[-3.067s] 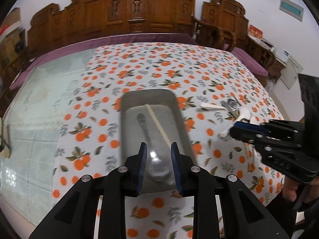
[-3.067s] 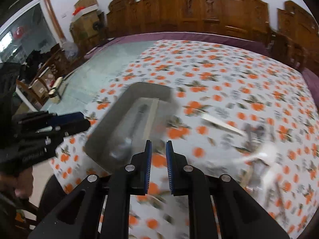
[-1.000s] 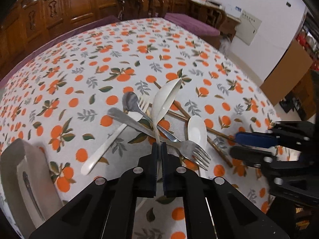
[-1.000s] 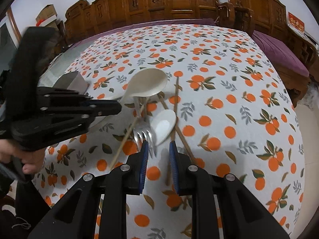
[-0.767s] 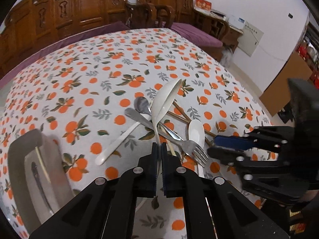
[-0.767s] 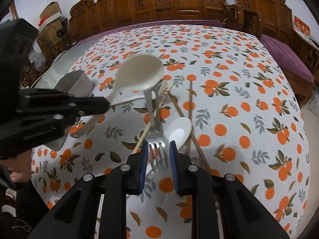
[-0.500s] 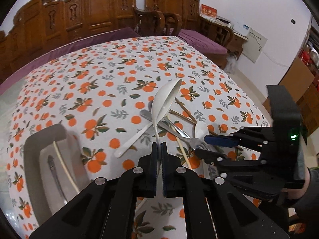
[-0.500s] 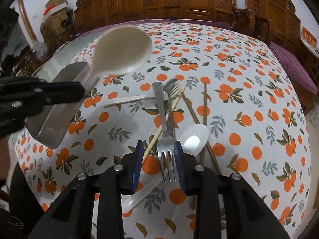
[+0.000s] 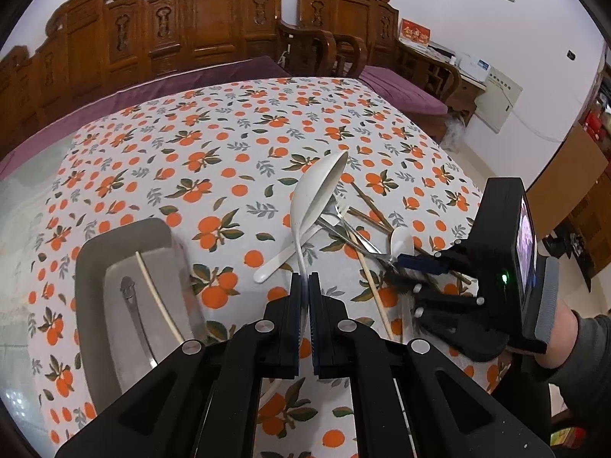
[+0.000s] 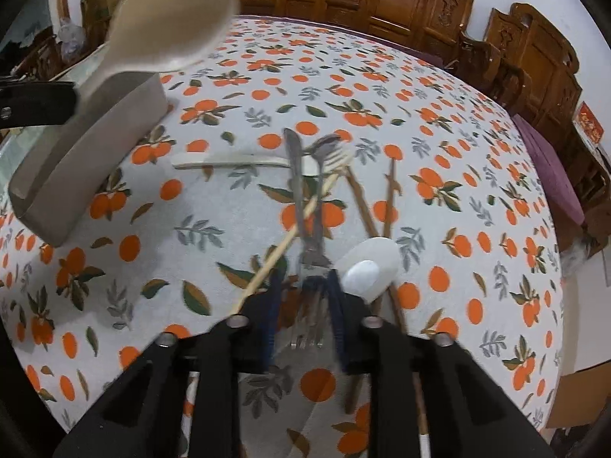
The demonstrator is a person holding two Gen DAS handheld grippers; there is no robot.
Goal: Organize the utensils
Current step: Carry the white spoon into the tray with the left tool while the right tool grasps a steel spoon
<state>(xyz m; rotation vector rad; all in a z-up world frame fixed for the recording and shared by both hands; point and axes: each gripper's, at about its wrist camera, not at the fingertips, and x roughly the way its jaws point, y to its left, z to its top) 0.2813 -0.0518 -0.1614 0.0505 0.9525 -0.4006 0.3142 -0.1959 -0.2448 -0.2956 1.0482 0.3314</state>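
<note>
My left gripper [image 9: 304, 282] is shut on the handle of a large white ladle [image 9: 317, 191] and holds it above the table; the ladle also shows in the right wrist view [image 10: 168, 23]. A grey tray [image 9: 114, 297] at the left holds a metal spoon [image 9: 131, 305] and a pale chopstick [image 9: 156, 297]. My right gripper [image 10: 303, 297] is open, low over the pile, its fingers straddling a metal fork [image 10: 311, 267]. The pile holds a small white spoon [image 10: 368, 267], a pale chopstick [image 10: 282, 248], brown chopsticks [image 10: 385, 198] and a white fork [image 10: 244, 160].
The table carries an orange-patterned cloth [image 9: 229, 145], with bare glass [image 9: 26, 206] at the left. Carved wooden chairs [image 9: 214, 26] stand behind it. The table edge drops off at the right near a cardboard box [image 9: 569, 175].
My left gripper has lifted the ladle and swung back so the grey tray is in view. My right gripper has opened wider and dropped down around the metal fork.
</note>
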